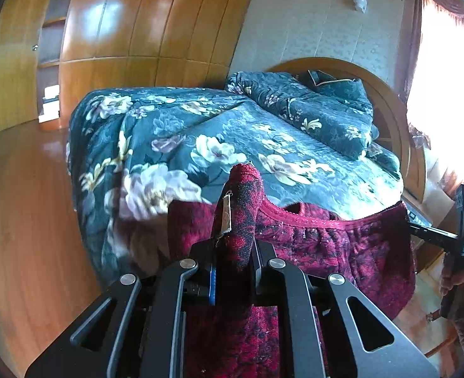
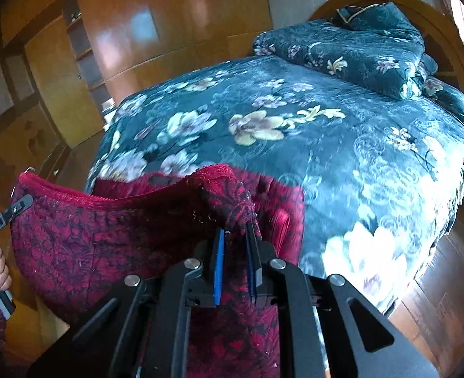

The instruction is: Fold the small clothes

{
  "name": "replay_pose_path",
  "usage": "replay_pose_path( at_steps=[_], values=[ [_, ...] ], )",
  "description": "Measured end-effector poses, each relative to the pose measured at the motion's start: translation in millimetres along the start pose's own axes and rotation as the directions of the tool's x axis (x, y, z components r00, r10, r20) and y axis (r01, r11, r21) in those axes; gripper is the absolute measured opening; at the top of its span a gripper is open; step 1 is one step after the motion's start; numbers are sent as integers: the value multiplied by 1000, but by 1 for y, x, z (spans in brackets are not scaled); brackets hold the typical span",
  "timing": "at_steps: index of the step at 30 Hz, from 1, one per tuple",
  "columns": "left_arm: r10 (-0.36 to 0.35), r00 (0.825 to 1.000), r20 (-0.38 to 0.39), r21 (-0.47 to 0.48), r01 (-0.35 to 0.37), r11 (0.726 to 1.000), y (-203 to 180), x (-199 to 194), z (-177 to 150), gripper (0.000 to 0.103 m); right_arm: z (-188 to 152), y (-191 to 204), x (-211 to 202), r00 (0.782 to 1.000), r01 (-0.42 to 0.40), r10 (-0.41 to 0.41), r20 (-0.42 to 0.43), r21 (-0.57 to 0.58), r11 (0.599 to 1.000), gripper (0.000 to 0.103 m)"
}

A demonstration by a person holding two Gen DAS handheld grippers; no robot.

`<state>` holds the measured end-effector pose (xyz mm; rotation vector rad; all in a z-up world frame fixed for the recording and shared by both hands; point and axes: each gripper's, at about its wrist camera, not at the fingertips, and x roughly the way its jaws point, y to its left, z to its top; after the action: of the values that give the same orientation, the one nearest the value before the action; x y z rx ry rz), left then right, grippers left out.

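Gripping fuzzy red knit garment [image 1: 342,245], floral quilt [image 1: 263,132] behind.

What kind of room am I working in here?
Most likely a bedroom: a bed under a dark floral quilt, a folded matching quilt against the arched wooden headboard, and a wall of wooden wardrobe doors.

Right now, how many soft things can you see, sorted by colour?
Dark red: 1, the red garment, held up between both grippers.
Teal floral: 3, the bedspread, the folded quilt and the pillow on it.
Total: 4
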<state>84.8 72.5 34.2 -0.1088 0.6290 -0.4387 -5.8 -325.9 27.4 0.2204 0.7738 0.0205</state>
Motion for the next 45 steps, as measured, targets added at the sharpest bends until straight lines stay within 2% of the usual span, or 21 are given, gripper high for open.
replay_pose_path(
  at_steps=[7,12,18,20,23,26,30,33,45],
  values=[
    [53,998,-16,11,-53,999,7,61,42,13,43,-5,42,997,71,-71,34,23,997,11],
    [105,993,-52,14,-105,994,8,108,57,13,67,-14,80,991,130,-131,27,44,991,11],
    [147,982,-119,13,-147,989,15,148,51,13,62,-30,123,986,166,-163,-42,71,984,11],
    [173,974,-144,23,-172,985,16,160,45,13,55,-36,135,980,189,-184,-71,79,979,11],
    [239,952,-190,53,-233,971,15,179,35,14,43,-45,149,976,204,-193,-104,103,974,11],
    [285,942,-177,78,-275,958,10,178,28,14,36,-47,160,973,208,-195,-124,102,973,11],
    [313,945,-91,132,-300,945,-5,159,24,14,33,-41,164,971,213,-203,-124,71,975,11],
    [314,948,-55,149,-304,941,-11,150,24,14,33,-40,166,971,216,-207,-123,62,974,11],
    [315,948,-40,152,-305,940,-11,150,25,14,39,-38,174,969,222,-214,-126,57,973,12]
  ],
)
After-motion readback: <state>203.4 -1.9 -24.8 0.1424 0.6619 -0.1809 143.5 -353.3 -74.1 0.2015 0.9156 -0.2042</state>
